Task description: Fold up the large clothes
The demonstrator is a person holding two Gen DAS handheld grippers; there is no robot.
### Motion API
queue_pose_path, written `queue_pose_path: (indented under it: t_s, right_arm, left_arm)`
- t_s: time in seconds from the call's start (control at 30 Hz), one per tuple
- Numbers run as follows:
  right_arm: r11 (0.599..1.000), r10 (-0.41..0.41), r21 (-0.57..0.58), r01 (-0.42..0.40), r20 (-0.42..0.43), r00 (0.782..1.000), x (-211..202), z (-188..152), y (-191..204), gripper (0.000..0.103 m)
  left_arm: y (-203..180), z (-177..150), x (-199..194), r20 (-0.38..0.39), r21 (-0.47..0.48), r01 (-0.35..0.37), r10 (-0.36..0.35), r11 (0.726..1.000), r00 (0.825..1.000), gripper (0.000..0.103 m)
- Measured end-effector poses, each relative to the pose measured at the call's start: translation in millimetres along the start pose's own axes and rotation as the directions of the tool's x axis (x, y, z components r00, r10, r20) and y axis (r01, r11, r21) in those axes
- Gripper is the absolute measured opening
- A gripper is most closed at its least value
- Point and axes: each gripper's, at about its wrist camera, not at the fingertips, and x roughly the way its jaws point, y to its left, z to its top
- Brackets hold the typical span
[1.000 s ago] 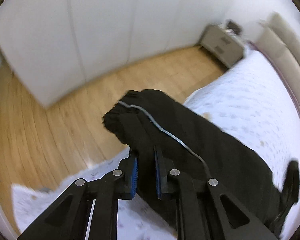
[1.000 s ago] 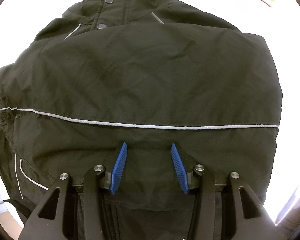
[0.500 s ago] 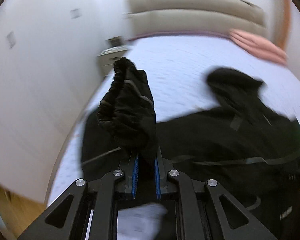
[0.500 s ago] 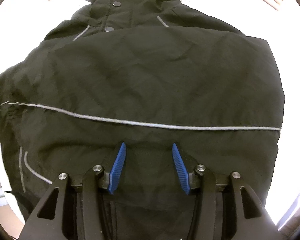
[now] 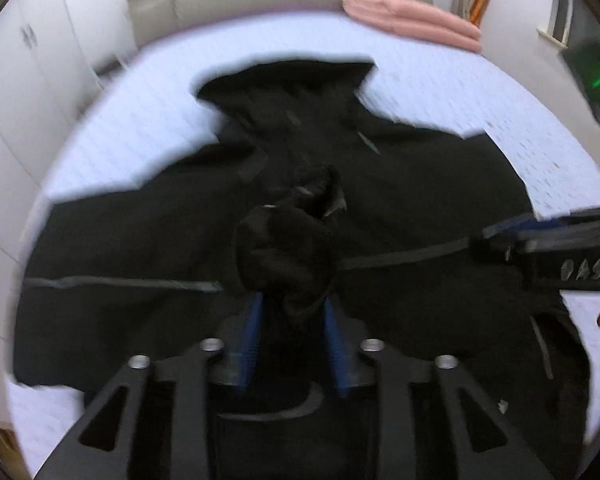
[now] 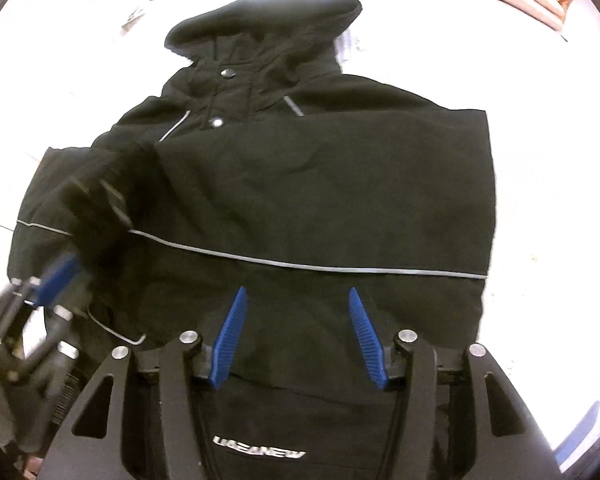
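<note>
The black jacket (image 6: 300, 200) is spread on the bed (image 5: 480, 92). Its sleeve cuff (image 5: 288, 252) is seemingly pinched by the left gripper (image 5: 292, 320), though blur obscures contact; the right gripper (image 6: 300, 332) is held apart, empty. The cuff should be laid flat across the chest before release.

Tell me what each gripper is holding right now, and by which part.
The left gripper holds the black jacket by its bunched sleeve end, lifted over the body. The right gripper is open, holding nothing.
</note>
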Motion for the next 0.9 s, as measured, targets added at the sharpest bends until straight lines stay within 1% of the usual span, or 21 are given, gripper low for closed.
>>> queue_pose_path:
  t_s: [0.03, 0.1, 0.13, 0.2, 0.23, 0.27, 0.4, 0.47, 0.57, 0.67, 0.7, 0.73, 0.77, 0.8, 0.83, 0.9]
  right_arm:
    - [1.0, 0.006, 0.0, -0.006, -0.005, 1.0, -1.3, -0.2, -3.7, 0.059]
    - [1.0, 0.027, -0.001, -0.027, -0.013, 1.0, -0.6, 2.8, -4.5, 0.059]
    - [0.999, 0.042, 0.0, -0.042, -0.015, 0.999, -1.8, 3.4, -6.3, 0.06]
    - [0.996, 0.094, 0.004, -0.094, -0.019, 0.995, -3.8, 6.3, -2.6, 0.06]
    - [0.992, 0.123, 0.003, -0.123, -0.019, 0.992, -3.6, 8.3, 3.6, 0.061]
    - [0.989, 0.151, 0.001, -0.151, -0.019, 0.988, -3.8, 10.7, 10.5, 0.061]
    - [0.968, 0.248, -0.022, -0.249, -0.031, 0.968, 2.4, 21.9, 47.2, 0.063]
    - [0.96, 0.279, -0.025, -0.28, -0.052, 0.959, 14.3, 29.2, 64.6, 0.065]
    - [0.941, 0.337, 0.011, -0.337, -0.087, 0.938, 35.4, 36.3, 80.0, 0.065]
    - [0.938, 0.347, 0.065, -0.342, -0.113, 0.931, 55.4, 39.1, 85.3, 0.065]
    - [0.932, 0.36, 0.078, -0.353, -0.119, 0.925, 63.2, 41.2, 86.2, 0.065]
    - [0.924, 0.38, 0.092, -0.371, -0.126, 0.916, 67.6, 41.0, 88.0, 0.063]
    - [0.922, 0.386, 0.093, -0.377, -0.127, 0.914, 70.4, 41.2, 89.4, 0.057]
    - [0.922, 0.387, 0.082, -0.379, -0.122, 0.914, 69.9, 41.2, 92.3, 0.046]
    - [0.922, 0.386, 0.061, -0.382, -0.118, 0.915, 67.1, 40.9, 96.1, 0.037]
    - [0.928, 0.372, 0.022, -0.372, -0.086, 0.924, 53.9, 40.2, 101.0, 0.032]
  left_arm:
    - [2.0, -3.3, 2.5, -0.028, -0.02, 0.036, -0.036, 0.999, 0.999, 0.036]
    - [8.0, -10.8, -1.3, -0.048, -0.057, 0.077, -0.079, 0.995, 0.996, 0.036]
    - [14.1, -13.2, -7.8, -0.056, -0.087, 0.109, -0.114, 0.99, 0.992, 0.036]
    - [25.0, -16.1, -20.8, -0.049, -0.138, 0.154, -0.162, 0.978, 0.986, 0.036]
    - [33.8, -17.7, -28.7, -0.037, -0.165, 0.153, -0.161, 0.974, 0.986, 0.036]
    - [39.4, -18.9, -33.0, -0.034, -0.179, 0.144, -0.152, 0.973, 0.988, 0.037]
    - [78.4, -26.2, -52.4, -0.022, -0.254, 0.066, -0.074, 0.965, 0.997, 0.037]
    - [96.0, -26.3, -54.5, -0.028, -0.298, 0.024, -0.034, 0.954, 0.999, 0.037]
    - [123.2, -32.5, -63.3, -0.023, -0.362, -0.021, 0.014, 0.932, 1.0, 0.037]
    - [140.5, -35.9, -73.6, -0.003, -0.394, -0.04, 0.043, 0.918, 0.999, 0.037]
    - [143.2, -35.4, -74.6, -0.001, -0.4, -0.046, 0.049, 0.915, 0.999, 0.037]
    - [145.2, -36.1, -76.3, -0.001, -0.404, -0.05, 0.054, 0.913, 0.999, 0.037]
    - [146.4, -35.9, -77.0, -0.002, -0.405, -0.059, 0.063, 0.912, 0.998, 0.037]
    - [146.2, -34.0, -75.6, -0.002, -0.404, -0.069, 0.074, 0.912, 0.997, 0.037]
    - [147.2, -32.4, -76.1, -0.003, -0.402, -0.084, 0.091, 0.912, 0.996, 0.037]
    - [148.4, -24.7, -74.1, 0.002, -0.404, -0.098, 0.108, 0.91, 0.994, 0.037]
